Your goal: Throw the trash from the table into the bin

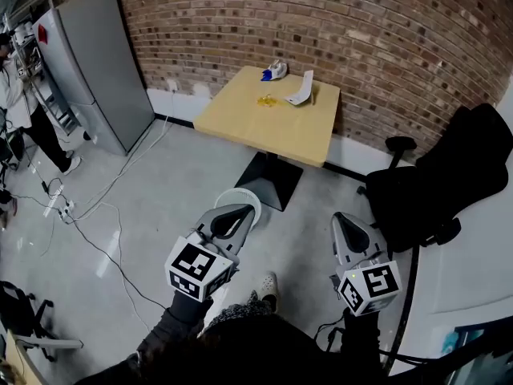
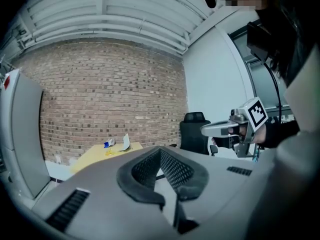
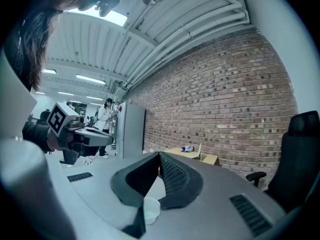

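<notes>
The trash lies on the far end of the wooden table (image 1: pixel 240 119): a blue-and-white crumpled wrapper (image 1: pixel 273 71), a yellow wrapper (image 1: pixel 266 100) and a white folded paper (image 1: pixel 301 91). A white round bin (image 1: pixel 232 198) stands on the floor in front of the table's black base, partly hidden by my left gripper (image 1: pixel 243 212). Both grippers are held nearly level, well short of the table. My left gripper (image 2: pixel 160 149) is shut and empty. To its right, my right gripper (image 1: pixel 341 218) (image 3: pixel 160 155) is also shut and empty. Between the right jaws the bin (image 3: pixel 151 209) shows below.
A grey fridge (image 1: pixel 104 62) stands at the left wall with a person (image 1: pixel 24 95) beside it. Cables (image 1: pixel 88 215) trail across the grey floor. A black office chair (image 1: pixel 449 175) sits right of the table. A brick wall (image 1: pixel 361 30) backs the table.
</notes>
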`<action>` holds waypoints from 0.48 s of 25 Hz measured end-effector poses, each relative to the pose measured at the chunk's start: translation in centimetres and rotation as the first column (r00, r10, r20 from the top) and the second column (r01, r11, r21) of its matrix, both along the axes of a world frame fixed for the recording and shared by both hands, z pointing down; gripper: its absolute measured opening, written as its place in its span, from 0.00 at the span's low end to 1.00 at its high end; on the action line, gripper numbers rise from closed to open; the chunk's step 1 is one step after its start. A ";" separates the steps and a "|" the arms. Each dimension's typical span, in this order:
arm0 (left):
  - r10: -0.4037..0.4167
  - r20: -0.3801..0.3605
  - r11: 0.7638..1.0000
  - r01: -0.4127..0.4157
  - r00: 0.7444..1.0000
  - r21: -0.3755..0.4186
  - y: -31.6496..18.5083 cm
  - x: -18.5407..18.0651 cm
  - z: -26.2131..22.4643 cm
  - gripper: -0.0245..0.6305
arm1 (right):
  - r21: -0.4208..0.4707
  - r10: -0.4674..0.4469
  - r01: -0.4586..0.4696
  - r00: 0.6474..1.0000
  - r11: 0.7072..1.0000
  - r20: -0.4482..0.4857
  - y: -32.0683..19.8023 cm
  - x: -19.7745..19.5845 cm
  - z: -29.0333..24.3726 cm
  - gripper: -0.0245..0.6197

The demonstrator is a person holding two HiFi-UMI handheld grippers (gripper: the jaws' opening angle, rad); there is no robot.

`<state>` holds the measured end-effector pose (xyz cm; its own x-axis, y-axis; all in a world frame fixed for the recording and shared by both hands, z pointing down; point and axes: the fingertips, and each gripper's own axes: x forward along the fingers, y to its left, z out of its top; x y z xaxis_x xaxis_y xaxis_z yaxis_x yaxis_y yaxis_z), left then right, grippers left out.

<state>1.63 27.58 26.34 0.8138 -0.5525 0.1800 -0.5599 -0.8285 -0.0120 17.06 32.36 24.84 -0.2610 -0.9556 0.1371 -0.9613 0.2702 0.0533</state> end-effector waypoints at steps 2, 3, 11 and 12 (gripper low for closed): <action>0.005 -0.005 1.000 -0.005 1.000 -0.004 -1.6 1.1 0.2 0.05 | -0.008 0.001 -0.002 1.000 1.000 -0.004 -1.5 0.9 0.4 0.05; 0.005 -0.009 1.000 -0.005 1.000 -0.003 -2.4 1.7 0.3 0.05 | -0.013 0.001 -0.001 1.000 1.000 -0.006 -2.4 1.4 0.5 0.05; -0.034 -0.031 0.999 0.034 0.999 -0.011 -9.3 4.7 0.5 0.05 | -0.037 -0.019 0.019 1.000 0.999 -0.024 -9.0 4.9 1.1 0.05; -0.043 -0.032 0.999 0.042 0.999 -0.013 -10.1 4.7 0.5 0.05 | -0.040 -0.025 0.024 0.999 0.999 -0.024 -9.8 5.1 1.2 0.05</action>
<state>6.35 17.46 26.86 0.7951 -0.5848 0.1610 -0.5946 -0.8038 0.0169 22.14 22.54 25.99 -0.2800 -0.9426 0.1819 -0.9530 0.2957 0.0653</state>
